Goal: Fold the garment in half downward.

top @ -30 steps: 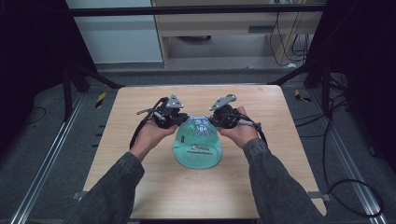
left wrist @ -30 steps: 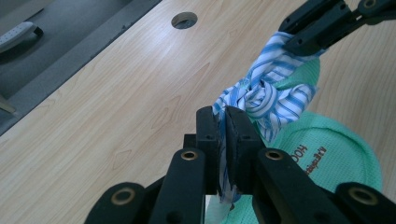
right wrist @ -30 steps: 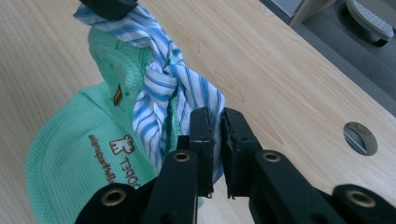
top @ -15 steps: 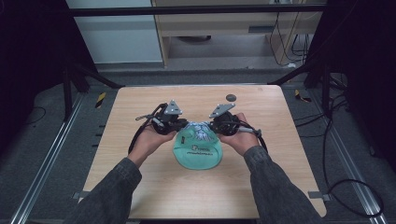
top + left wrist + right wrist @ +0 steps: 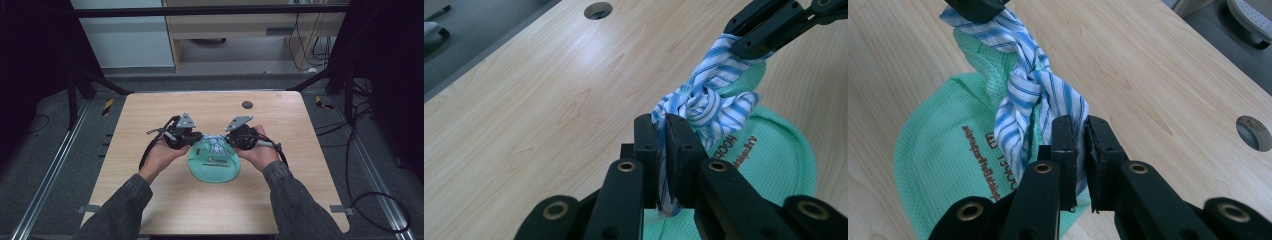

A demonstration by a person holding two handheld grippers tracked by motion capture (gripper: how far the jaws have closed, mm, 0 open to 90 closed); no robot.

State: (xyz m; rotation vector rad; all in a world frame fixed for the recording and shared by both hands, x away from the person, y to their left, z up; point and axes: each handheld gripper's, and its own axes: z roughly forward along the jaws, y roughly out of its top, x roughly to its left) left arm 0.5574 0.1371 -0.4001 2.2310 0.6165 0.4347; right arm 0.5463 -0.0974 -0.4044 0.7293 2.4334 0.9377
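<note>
Knotting the striped cloth (image 5: 711,102) over a green mesh bag (image 5: 214,165)
Left gripper (image 5: 663,145) and right gripper (image 5: 1079,150) each pinch an end (jaws clamped tight), knot between them.

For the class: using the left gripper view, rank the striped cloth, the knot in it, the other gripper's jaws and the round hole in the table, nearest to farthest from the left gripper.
1. Striped cloth, clamped in the left gripper.
2. Knot, just beyond, right.
3. Right gripper, upper right.
4. Table hole, top, farthest.

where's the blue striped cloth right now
In the high view the blue striped cloth sits mid-table, knotted at the far edge of the green bag, stretched between the left gripper and right gripper, each shut on one end.
</note>
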